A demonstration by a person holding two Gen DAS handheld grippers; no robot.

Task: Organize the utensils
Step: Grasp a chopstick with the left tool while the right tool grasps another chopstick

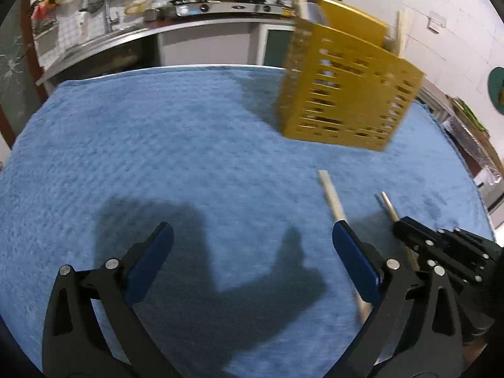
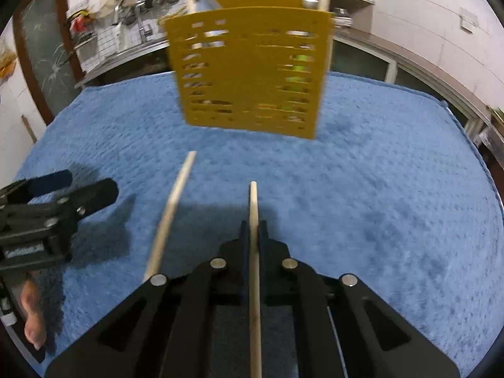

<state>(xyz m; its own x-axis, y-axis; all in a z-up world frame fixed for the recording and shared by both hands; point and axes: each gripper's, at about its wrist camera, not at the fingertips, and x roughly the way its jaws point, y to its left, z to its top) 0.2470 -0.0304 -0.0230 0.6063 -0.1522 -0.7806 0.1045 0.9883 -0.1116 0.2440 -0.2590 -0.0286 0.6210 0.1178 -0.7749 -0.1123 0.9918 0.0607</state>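
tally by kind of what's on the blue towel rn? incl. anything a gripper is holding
Loose chopsticks: 2, one clamped in the right gripper, one lying free beside it.
Yellow slotted holder: 1, with sticks already standing in it, too blurred to count.
Total: 3, on the blue towel.

I can't read what sits inside the yellow slotted plastic basket; motion blur smears its slots and contents. The pale wooden chopstick pinched in my right claw runs off the bottom edge. Nearer me than the basket, a second loose wooden stick vanishes behind my left claw.
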